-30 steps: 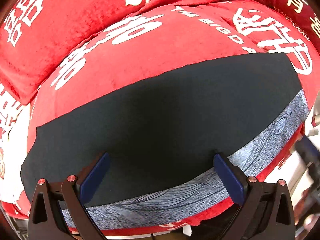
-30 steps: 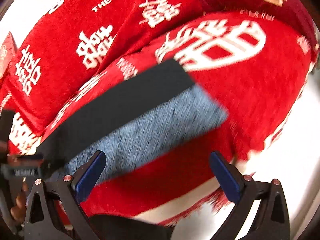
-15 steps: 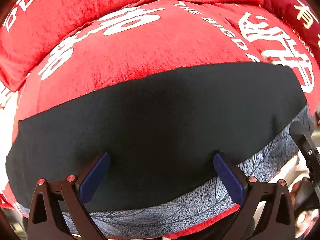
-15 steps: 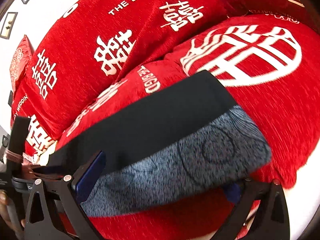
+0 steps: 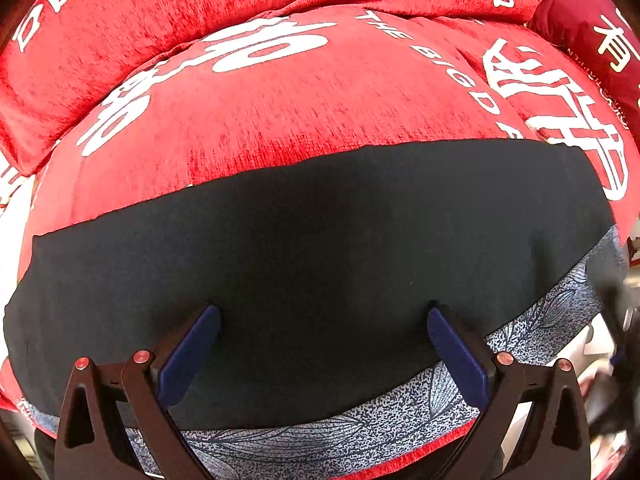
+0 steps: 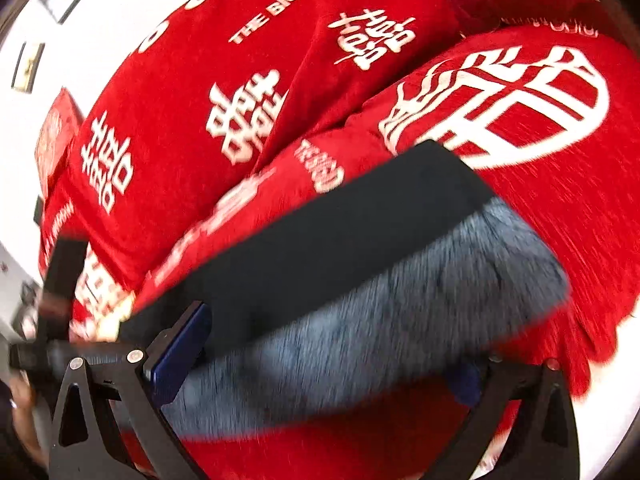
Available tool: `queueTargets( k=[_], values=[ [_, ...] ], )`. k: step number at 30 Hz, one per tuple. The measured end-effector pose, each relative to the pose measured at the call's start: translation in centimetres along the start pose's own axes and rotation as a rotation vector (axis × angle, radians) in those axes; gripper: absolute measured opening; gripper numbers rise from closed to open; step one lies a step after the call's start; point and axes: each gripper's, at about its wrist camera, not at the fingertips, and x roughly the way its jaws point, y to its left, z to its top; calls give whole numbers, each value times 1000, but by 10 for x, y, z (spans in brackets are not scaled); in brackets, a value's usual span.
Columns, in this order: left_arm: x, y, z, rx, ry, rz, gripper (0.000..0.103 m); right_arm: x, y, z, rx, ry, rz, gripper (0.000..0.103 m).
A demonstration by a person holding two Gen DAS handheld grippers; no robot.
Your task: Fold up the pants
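Much of the right wrist view is smeared by motion blur, so the pattern on the pants' (image 6: 360,280) blue-grey band is unreadable there, and the right gripper's (image 6: 324,348) right finger is mostly hidden behind that fabric. In the left wrist view the pants (image 5: 312,264) run out of frame at the lower left, and the far right edge is a dark blur. They lie flat as a long dark strip with a leaf-printed blue-grey band along the near edge, on a red cushion (image 5: 280,112) printed with white characters. Their long axis runs across the left view, left to right. The left gripper (image 5: 322,344) hangs over the dark cloth near the printed band, jaws spread wide and holding nothing. The right gripper's jaws are also wide, straddling the end of the printed band; whether they touch it is unclear.
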Motion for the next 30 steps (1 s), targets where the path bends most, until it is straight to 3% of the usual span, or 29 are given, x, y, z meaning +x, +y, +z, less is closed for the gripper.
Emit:
queueTargets(
  k=[3, 5, 6, 7, 10, 14, 16, 19, 21, 23, 26, 28, 30],
  values=[
    [1, 0, 0, 1, -1, 1, 103, 8, -1, 10, -10, 9, 12, 98],
    [1, 1, 0, -1, 0, 3, 103, 11, 0, 12, -35, 38, -81, 57],
    [0, 2, 0, -9, 8, 1, 103, 9, -2, 14, -27, 50, -94, 32],
    [-1, 3, 0, -25, 16, 1, 103, 3, -2, 15, -6, 49, -60, 26],
    [-5, 14, -2, -104, 23, 4, 103, -11, 13, 13, -84, 14, -66, 22],
    [3, 6, -2, -55, 7, 68, 103, 12, 11, 14, -96, 105, -127, 22],
    [4, 4, -2, -62, 2, 84, 103, 10, 11, 15, -82, 99, -121, 22],
    [-4, 13, 2, -110, 57, 48, 103, 1, 28, 14, -149, 71, -168, 22],
    [-23, 27, 1, -145, -6, 29, 103, -4, 37, 14, -188, 62, -192, 22],
    [-32, 41, 1, -175, -37, 65, 103, -3, 40, 14, -196, 69, -208, 22],
    [7, 46, 0, -165, 92, 66, 103, 2, 44, 19, -177, 85, -230, 22],
    [5, 44, -1, -142, 13, 78, 103, -1, 54, 22, -191, 74, -238, 22],
    [6, 43, 1, -115, 28, 80, 103, -9, 70, 25, -239, 54, -249, 22]
  ],
)
